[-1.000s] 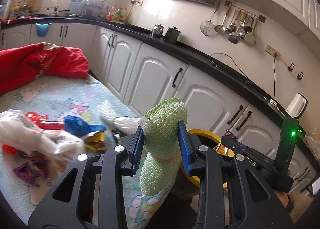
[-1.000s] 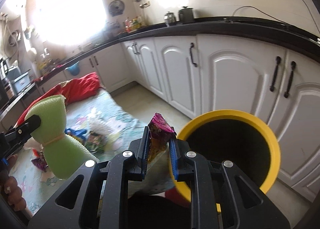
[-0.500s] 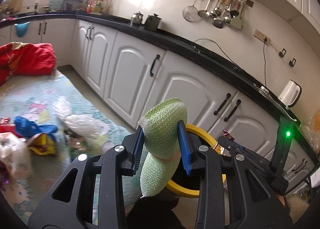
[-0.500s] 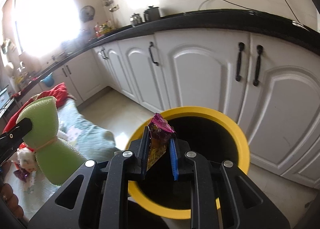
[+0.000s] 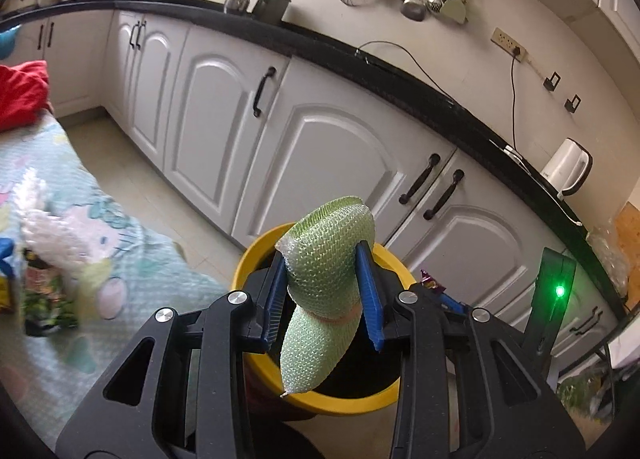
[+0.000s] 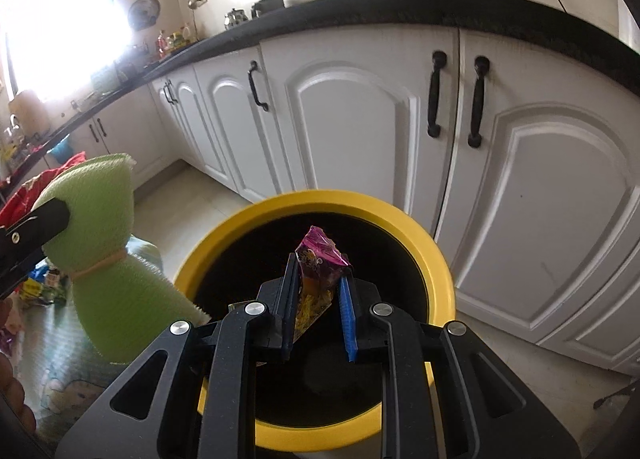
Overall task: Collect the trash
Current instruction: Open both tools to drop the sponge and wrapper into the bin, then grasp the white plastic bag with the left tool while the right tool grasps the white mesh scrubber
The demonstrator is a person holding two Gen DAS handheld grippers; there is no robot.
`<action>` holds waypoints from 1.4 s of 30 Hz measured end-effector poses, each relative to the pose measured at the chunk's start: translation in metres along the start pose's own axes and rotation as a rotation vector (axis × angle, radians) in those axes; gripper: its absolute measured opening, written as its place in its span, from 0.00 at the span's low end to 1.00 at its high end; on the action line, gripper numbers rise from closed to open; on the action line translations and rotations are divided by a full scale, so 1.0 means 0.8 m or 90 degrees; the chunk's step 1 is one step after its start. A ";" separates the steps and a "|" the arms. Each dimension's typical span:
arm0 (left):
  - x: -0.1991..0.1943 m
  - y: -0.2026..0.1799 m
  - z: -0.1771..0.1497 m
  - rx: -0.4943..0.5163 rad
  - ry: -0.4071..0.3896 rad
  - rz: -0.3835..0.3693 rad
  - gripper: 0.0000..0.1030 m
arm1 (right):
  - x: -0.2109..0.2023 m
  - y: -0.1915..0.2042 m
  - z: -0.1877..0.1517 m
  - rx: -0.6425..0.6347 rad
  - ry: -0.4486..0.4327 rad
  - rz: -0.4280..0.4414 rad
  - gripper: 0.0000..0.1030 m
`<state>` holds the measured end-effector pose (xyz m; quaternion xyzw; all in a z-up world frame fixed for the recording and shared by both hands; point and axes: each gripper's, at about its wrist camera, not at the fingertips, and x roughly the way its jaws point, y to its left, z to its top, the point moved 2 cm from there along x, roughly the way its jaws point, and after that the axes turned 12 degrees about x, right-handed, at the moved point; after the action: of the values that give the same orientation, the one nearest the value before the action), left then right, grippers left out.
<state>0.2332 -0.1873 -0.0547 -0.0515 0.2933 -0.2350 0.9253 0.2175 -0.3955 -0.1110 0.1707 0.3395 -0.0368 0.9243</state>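
With both claws loaded over the bin [image 6: 436,259], I should drop cleanly.
Left claw [image 5: 324,295] clamps the sponge [image 5: 328,259]; right claw [image 6: 318,309] pinches the wrapper [image 6: 316,271]. Centre each above the opening before letting go.

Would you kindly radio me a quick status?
Left gripper shut on green mesh sponge. Right gripper shut on purple wrapper. Both above yellow-rimmed bin; nothing blocking.

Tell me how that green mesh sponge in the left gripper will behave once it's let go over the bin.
The sponge looks soft: it pinches in where the fingers squeeze it. Probably light, so it should drop without bouncing into the yellow bin.
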 end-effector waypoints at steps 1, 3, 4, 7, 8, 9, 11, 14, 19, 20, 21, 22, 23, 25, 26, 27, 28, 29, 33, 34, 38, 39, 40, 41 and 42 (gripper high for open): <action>0.008 0.000 0.000 0.000 0.004 -0.002 0.26 | 0.003 -0.003 -0.001 0.002 0.002 -0.003 0.18; 0.020 0.001 -0.002 -0.001 0.012 -0.002 0.26 | 0.007 -0.007 -0.002 0.006 0.008 -0.007 0.19; 0.024 0.001 -0.002 -0.003 0.016 -0.005 0.27 | 0.009 -0.010 -0.003 0.008 0.011 -0.010 0.20; 0.036 0.002 -0.002 -0.002 0.026 -0.006 0.28 | 0.014 -0.013 -0.005 0.012 0.017 -0.012 0.23; 0.039 0.002 -0.002 -0.001 0.028 -0.008 0.29 | 0.016 -0.013 -0.006 0.012 0.020 -0.014 0.27; 0.041 0.003 -0.002 0.000 0.032 -0.011 0.31 | 0.016 -0.014 -0.007 0.012 0.021 -0.016 0.32; 0.043 0.007 -0.003 -0.004 0.034 -0.006 0.44 | 0.018 -0.015 -0.008 0.012 0.021 -0.017 0.38; 0.041 0.013 -0.004 -0.013 0.033 -0.001 0.58 | 0.017 -0.016 -0.008 0.015 0.019 -0.019 0.46; 0.018 0.032 -0.006 -0.023 0.024 0.026 0.83 | 0.009 -0.009 -0.008 0.017 0.012 -0.009 0.51; 0.013 0.035 -0.006 -0.026 0.024 0.034 0.85 | 0.007 -0.007 -0.008 0.017 0.010 -0.004 0.52; 0.009 0.037 -0.007 -0.028 0.025 0.040 0.89 | 0.004 -0.004 -0.008 0.016 0.009 0.000 0.53; 0.000 0.042 -0.008 -0.032 0.022 0.047 0.89 | 0.000 0.003 -0.008 0.014 0.008 0.009 0.53; -0.007 0.046 -0.008 -0.034 0.019 0.053 0.89 | -0.003 0.007 -0.008 0.011 0.007 0.016 0.53; -0.025 0.053 -0.010 -0.032 0.012 0.071 0.89 | -0.012 0.021 -0.009 0.002 0.000 0.032 0.55; -0.033 0.057 -0.011 -0.031 0.009 0.080 0.89 | -0.014 0.027 -0.007 -0.001 -0.002 0.040 0.55; -0.044 0.062 -0.012 -0.031 0.003 0.091 0.89 | -0.019 0.035 -0.008 -0.006 -0.004 0.049 0.55; -0.052 0.065 -0.013 -0.031 0.000 0.098 0.89 | -0.025 0.044 -0.009 -0.012 -0.006 0.059 0.55; -0.060 0.069 -0.015 -0.030 -0.004 0.107 0.89 | -0.028 0.050 -0.009 -0.016 -0.008 0.067 0.55; -0.095 0.083 -0.018 -0.025 -0.026 0.141 0.89 | -0.046 0.084 -0.010 -0.045 -0.014 0.104 0.56; -0.105 0.087 -0.019 -0.024 -0.034 0.152 0.89 | -0.050 0.092 -0.012 -0.052 -0.015 0.113 0.56; -0.140 0.103 -0.020 -0.025 -0.059 0.185 0.89 | -0.067 0.128 -0.016 -0.082 -0.016 0.150 0.59; -0.151 0.108 -0.021 -0.024 -0.067 0.198 0.89 | -0.071 0.136 -0.017 -0.089 -0.018 0.159 0.61; -0.159 0.112 -0.022 -0.024 -0.073 0.209 0.89 | -0.075 0.144 -0.018 -0.096 -0.021 0.168 0.61; -0.167 0.116 -0.021 -0.025 -0.078 0.217 0.89 | -0.078 0.151 -0.019 -0.102 -0.022 0.174 0.61; -0.176 0.122 -0.022 -0.028 -0.085 0.227 0.89 | -0.081 0.159 -0.020 -0.109 -0.022 0.182 0.61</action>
<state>0.1617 -0.0352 -0.0189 -0.0341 0.2408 -0.0571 0.9683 0.1818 -0.2735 -0.0436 0.1371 0.2981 0.1211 0.9368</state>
